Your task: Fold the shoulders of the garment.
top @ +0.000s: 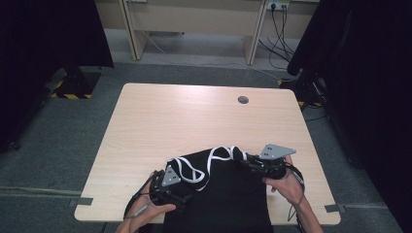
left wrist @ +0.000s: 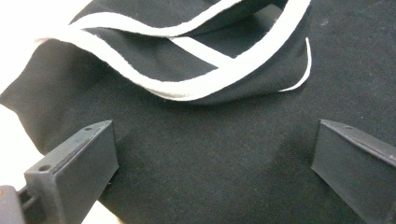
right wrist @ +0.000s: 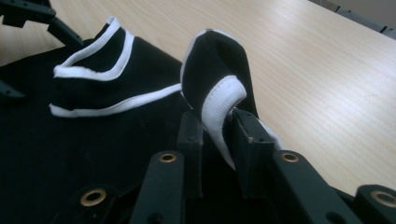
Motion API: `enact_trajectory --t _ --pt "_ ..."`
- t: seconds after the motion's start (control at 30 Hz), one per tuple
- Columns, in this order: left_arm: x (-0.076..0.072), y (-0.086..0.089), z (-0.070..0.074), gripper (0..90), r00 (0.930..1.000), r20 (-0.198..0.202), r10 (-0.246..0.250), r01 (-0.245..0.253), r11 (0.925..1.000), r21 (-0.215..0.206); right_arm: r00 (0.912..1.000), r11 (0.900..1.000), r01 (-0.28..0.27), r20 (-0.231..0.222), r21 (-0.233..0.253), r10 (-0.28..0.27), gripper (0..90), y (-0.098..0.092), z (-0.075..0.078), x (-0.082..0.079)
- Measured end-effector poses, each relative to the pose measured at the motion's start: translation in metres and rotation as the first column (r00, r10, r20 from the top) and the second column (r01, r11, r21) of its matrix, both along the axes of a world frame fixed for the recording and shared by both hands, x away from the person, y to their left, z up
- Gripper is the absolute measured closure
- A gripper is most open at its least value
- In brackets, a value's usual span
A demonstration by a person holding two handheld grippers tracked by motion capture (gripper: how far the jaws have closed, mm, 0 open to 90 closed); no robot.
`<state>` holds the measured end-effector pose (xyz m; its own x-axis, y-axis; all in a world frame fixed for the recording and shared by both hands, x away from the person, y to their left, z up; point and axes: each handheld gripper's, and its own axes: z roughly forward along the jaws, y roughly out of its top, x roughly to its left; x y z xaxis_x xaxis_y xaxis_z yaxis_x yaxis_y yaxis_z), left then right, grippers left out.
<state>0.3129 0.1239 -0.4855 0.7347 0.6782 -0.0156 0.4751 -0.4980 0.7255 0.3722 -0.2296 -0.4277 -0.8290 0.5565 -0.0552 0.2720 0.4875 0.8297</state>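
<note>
A black garment with white trim (top: 221, 194) lies at the near edge of the wooden surface (top: 194, 116), its lower part hanging over. The right gripper (right wrist: 217, 135) has its fingers (right wrist: 247, 140) pinching a white-edged fold, lifted off the surface. The left gripper (left wrist: 210, 158) hovers over the black cloth, fingers (left wrist: 84, 158) spread wide, holding nothing.

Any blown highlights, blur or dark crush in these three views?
Left gripper view: table blown out white at upper left, garment sharp. Right gripper view: near tool parts soft, evenly lit. High view: the garment crushed to flat black, dark side curtains.
</note>
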Motion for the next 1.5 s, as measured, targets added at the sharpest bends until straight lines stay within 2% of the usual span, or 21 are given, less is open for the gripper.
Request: enact_trajectory --t 0.03,0.17,0.27,0.4,0.43,0.57,0.7,0.73,0.8,0.83,0.87,0.9,0.93,1.0,1.17,1.2,1.23,1.3,1.37,1.47,1.5 --pt "0.0 0.0 0.0 0.0 1.0 0.0 0.0 0.0 1.0 0.0 1.0 1.0 0.0 0.0 0.0 0.0 73.7 0.0 0.0 0.0" --pt "0.0 0.0 0.0 0.0 1.0 0.0 0.0 0.0 1.0 0.0 0.9998 0.999 0.02 -0.003 0.033 -0.02 63.6 -0.013 0.008 -0.009" --pt "0.0 0.0 0.0 0.0 1.0 0.0 0.0 0.0 1.0 0.0 0.9999 0.999 0.009 0.006 0.05 -0.009 58.7 -0.017 0.017 -0.016" --pt "0.0 0.0 0.0 0.0 1.0 0.0 0.0 0.0 1.0 0.0 0.9998 1.0 0.017 -0.005 0.021 -0.017 55.3 -0.017 0.018 -0.021" --pt "0.0 0.0 0.0 0.0 1.0 0.0 0.0 0.0 1.0 0.0 0.9987 0.999 0.034 -0.039 -0.004 -0.034 51.6 -0.014 0.013 -0.02" --pt "0.0 0.0 0.0 0.0 1.0 0.0 0.0 0.0 1.0 0.0 0.9934 0.998 0.056 -0.097 -0.042 -0.06 43.3 0.0 -0.003 -0.015" --pt "0.0 0.0 0.0 0.0 1.0 0.0 0.0 0.0 1.0 0.0 0.9908 0.996 0.057 -0.119 -0.069 -0.065 39.2 0.016 -0.012 -0.013" --pt "0.0 0.0 0.0 0.0 1.0 0.0 0.0 0.0 1.0 0.0 0.9914 0.994 0.035 -0.122 -0.103 -0.047 39.3 0.027 -0.018 -0.013" --pt "0.0 0.0 0.0 0.0 1.0 0.0 0.0 0.0 1.0 0.0 0.9918 0.992 0.025 -0.121 -0.124 -0.04 41.5 0.033 -0.021 -0.013" --pt "0.0 0.0 0.0 0.0 1.0 0.0 0.0 0.0 1.0 0.0 0.9928 0.985 -0.009 -0.119 -0.173 -0.011 58.8 0.041 -0.028 -0.011" --pt "0.0 0.0 0.0 0.0 1.0 0.0 0.0 0.0 1.0 0.0 0.9932 0.978 -0.042 -0.115 -0.206 0.018 66.4 0.043 -0.031 -0.01" --pt "0.0 0.0 0.0 0.0 1.0 0.0 0.0 0.0 1.0 0.0 0.9932 0.978 -0.042 -0.115 -0.206 0.018 66.4 0.043 -0.031 -0.01" --pt "0.0 0.0 0.0 0.0 1.0 0.0 0.0 0.0 1.0 0.0 0.9917 0.973 -0.067 -0.122 -0.223 0.04 80.3 0.042 -0.032 -0.007" --pt "0.0 0.0 0.0 0.0 1.0 0.0 0.0 0.0 1.0 0.0 0.9927 0.974 -0.075 -0.109 -0.214 0.053 87.0 0.037 -0.025 -0.008" --pt "0.0 0.0 0.0 0.0 1.0 0.0 0.0 0.0 1.0 0.0 0.9968 0.979 -0.076 -0.038 -0.188 0.07 88.2 0.022 0.005 -0.025" --pt "0.0 0.0 0.0 0.0 1.0 0.0 0.0 0.0 1.0 0.0 0.9968 0.979 -0.076 -0.038 -0.188 0.07 88.2 0.022 0.005 -0.025" --pt "0.0 0.0 0.0 0.0 1.0 0.0 0.0 0.0 1.0 0.0 0.996 0.978 -0.089 -0.021 -0.186 0.087 88.3 0.019 0.013 -0.035" --pt "0.0 0.0 0.0 0.0 1.0 0.0 0.0 0.0 1.0 0.0 0.9948 0.976 -0.101 -0.019 -0.193 0.1 88.3 0.018 0.014 -0.041" --pt "0.0 0.0 0.0 0.0 1.0 0.0 0.0 0.0 1.0 0.0 0.9924 0.97 -0.123 -0.03 -0.211 0.119 88.2 0.017 0.007 -0.056" --pt "0.0 0.0 0.0 0.0 1.0 0.0 0.0 0.0 1.0 0.0 0.9917 0.968 -0.127 -0.042 -0.216 0.121 86.9 0.015 0.0 -0.061" --pt "0.0 0.0 0.0 0.0 1.0 0.0 0.0 0.0 1.0 0.0 0.9913 0.969 -0.129 -0.052 -0.212 0.121 83.1 0.014 -0.004 -0.062"
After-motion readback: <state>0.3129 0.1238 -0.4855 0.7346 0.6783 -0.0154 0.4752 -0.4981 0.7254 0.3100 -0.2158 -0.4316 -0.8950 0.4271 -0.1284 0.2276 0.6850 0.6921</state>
